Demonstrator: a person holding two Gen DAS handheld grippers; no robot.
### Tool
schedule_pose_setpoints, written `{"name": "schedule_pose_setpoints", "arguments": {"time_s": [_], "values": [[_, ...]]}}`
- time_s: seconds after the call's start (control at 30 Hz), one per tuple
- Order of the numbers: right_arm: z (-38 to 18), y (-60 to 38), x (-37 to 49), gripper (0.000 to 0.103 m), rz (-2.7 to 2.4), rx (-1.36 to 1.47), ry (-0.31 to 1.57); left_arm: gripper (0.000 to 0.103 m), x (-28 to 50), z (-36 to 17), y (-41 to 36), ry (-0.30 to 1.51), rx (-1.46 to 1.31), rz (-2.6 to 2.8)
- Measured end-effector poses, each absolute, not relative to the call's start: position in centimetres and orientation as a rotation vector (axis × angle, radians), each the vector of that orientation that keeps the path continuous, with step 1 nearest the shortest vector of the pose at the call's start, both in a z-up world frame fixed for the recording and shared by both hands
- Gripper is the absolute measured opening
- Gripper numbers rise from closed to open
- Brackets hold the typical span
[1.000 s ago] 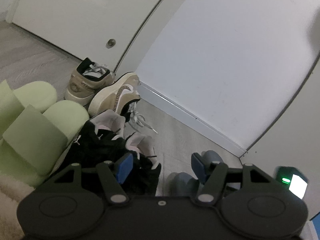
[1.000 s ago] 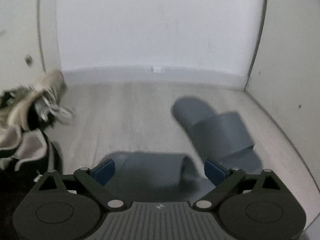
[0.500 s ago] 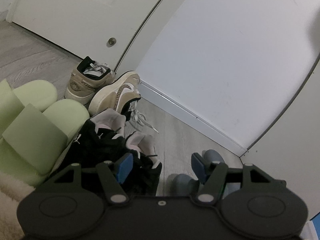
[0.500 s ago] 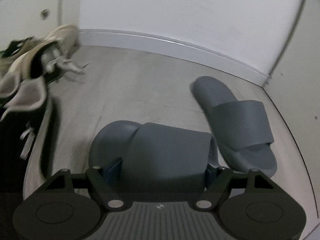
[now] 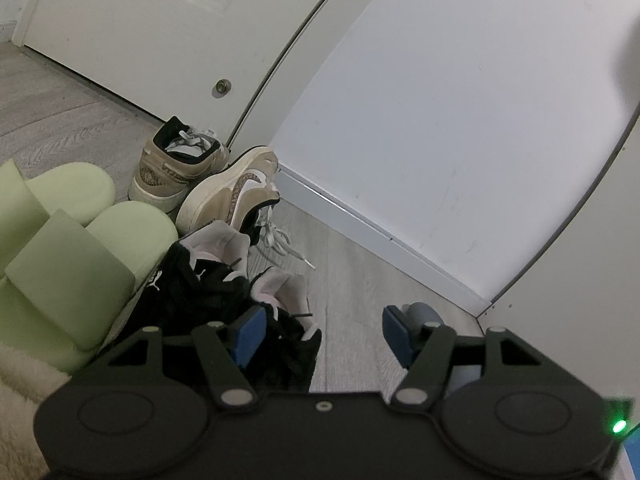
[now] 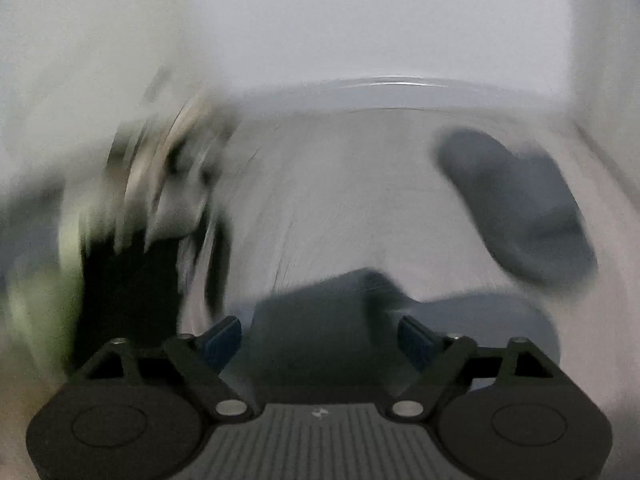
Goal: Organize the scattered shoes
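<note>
In the right wrist view, heavily blurred, a grey slide [image 6: 492, 320] lies on the floor with its strap between the fingers of my right gripper [image 6: 320, 340]. The blur hides whether the pads press on it. Its mate, a second grey slide [image 6: 520, 208], lies farther off to the right near the wall corner. My left gripper [image 5: 322, 336] is open and holds nothing. It hovers over the black sneakers [image 5: 208, 284], with a grey slide's toe [image 5: 420, 314] behind its right finger. Two beige sneakers [image 5: 224, 196] and pale green slides [image 5: 80, 240] lie to the left.
A white door [image 5: 140, 20] and a white wall with a baseboard [image 5: 360, 232] close off the far side, meeting another wall in a corner at the right. A fluffy cream thing [image 5: 20, 380] shows at the lower left. Bare grey floor [image 5: 352, 280] runs between the sneakers and the slides.
The right wrist view has swung fast and gone blurred; the shoe pile and both grey slides shifted right in it. The right fingers look slightly closer together. The left gripper barely moved.
</note>
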State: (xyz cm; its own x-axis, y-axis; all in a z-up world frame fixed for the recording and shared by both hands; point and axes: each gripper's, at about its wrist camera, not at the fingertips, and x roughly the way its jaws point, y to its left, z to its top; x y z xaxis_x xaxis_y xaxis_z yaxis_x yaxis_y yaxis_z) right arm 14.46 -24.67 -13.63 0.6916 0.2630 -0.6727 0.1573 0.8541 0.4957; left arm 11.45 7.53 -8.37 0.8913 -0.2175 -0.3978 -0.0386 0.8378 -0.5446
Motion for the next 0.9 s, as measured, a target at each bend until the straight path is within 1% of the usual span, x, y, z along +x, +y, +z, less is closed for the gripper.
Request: {"name": "schedule_pose_setpoints", "arguments": {"time_s": [0.03, 0.13, 0.23, 0.33, 0.67, 0.8, 0.9], "values": [[-14.2, -26.3, 13.9, 0.088, -0.009, 0.668, 0.824, 0.066, 11.5, -8.4, 7.5, 0.468, -0.572, -0.1], [-16.3, -29.3, 13.3, 0.088, -0.155, 0.851, 0.876, 0.066, 11.5, -8.3, 7.3, 0.467, -0.563, -0.105], [-17.5, -29.7, 14.5, 0.089, -0.162, 0.912, 0.937, 0.066, 11.6, -8.3, 7.2, 0.469, -0.558, -0.107], [-17.3, -28.3, 16.1, 0.089, -0.177, 0.825, 0.987, 0.066, 11.7, -8.4, 7.2, 0.473, -0.56, -0.103], [-17.0, -26.2, 22.4, 0.088, -0.152, 0.679, 0.997, 0.066, 11.9, -8.5, 7.1, 0.483, -0.563, -0.105], [-17.3, -25.4, 25.2, 0.088, -0.106, 0.624, 0.96, 0.066, 12.0, -8.5, 7.2, 0.487, -0.568, -0.107], [-17.5, -25.2, 26.1, 0.088, -0.05, 0.634, 0.897, 0.066, 12.2, -8.6, 7.2, 0.492, -0.567, -0.109]]}}
